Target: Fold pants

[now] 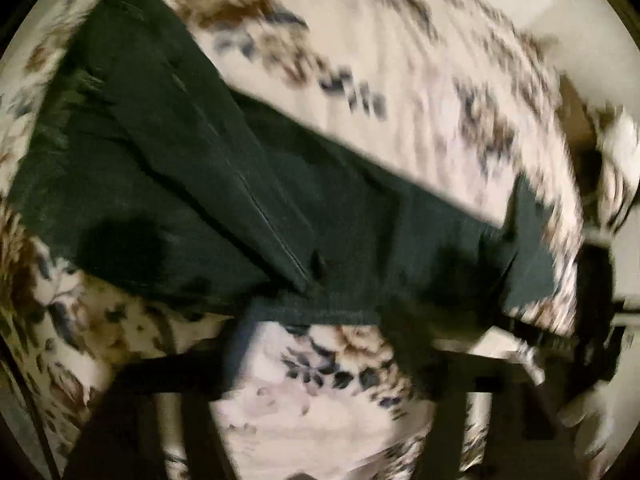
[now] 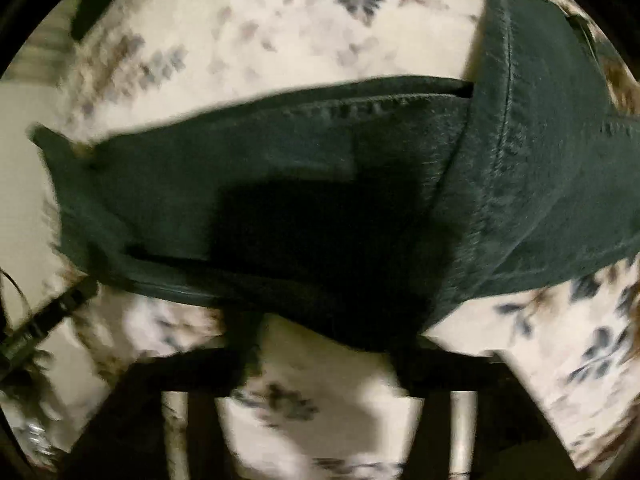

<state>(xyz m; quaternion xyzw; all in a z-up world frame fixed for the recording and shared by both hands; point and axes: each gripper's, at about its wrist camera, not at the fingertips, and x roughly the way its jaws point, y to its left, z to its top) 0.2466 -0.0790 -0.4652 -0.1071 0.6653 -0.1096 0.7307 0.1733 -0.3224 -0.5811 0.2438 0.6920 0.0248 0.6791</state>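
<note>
Left wrist view shows dark pants [image 1: 224, 184] lying lengthwise-folded on the floral bed [image 1: 400, 60], both hand-held grippers [image 1: 316, 320] [image 2: 324, 328] spread apart, cross-fold seemingly still to do.

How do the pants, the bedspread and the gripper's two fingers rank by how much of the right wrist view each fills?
1. Floral bedspread, narrowly first, though the pants look about as large.
2. Dark green pants, enlarged by closeness to the camera.
3. The right gripper fingers; the two look alike.
</note>
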